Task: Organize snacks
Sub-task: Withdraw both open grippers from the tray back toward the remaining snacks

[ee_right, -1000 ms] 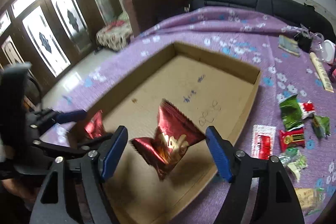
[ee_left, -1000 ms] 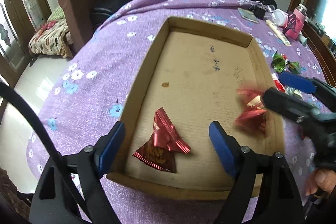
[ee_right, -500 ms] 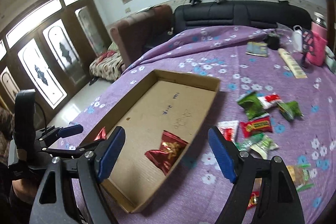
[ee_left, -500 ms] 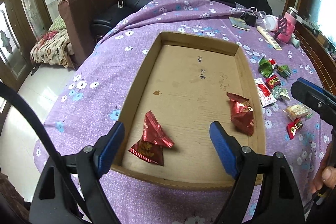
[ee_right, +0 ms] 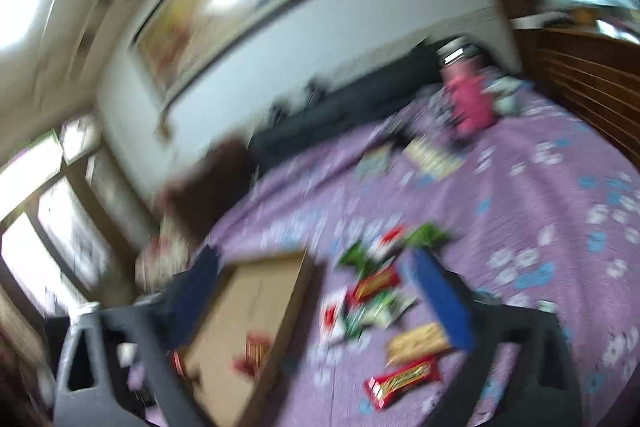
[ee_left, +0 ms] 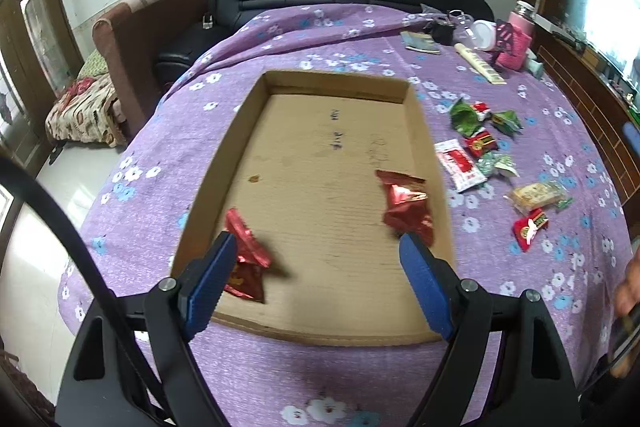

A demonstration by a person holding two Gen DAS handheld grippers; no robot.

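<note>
Purple flowered tablecloth (ee_left: 280, 39): loose snacks (ee_right: 376, 291) are scattered right of the cardboard tray (ee_left: 416, 107), ahead of the right gripper (ee_right: 316, 279), nearer, jaws just widened, empty. Left gripper (ee_left: 316, 267) is held agape, empty, over two red packets (ee_left: 408, 203) in the tray.

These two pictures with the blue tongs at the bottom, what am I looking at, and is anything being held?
Each picture comes from a camera on a handheld two-finger gripper, one per hand. The left gripper hangs open over a cardboard tray holding two red snack packets. The blurred picture is the right gripper, its jaws just opened wide with nothing between them, facing loose snacks on the purple flowered cloth. Neither holds anything.
</note>
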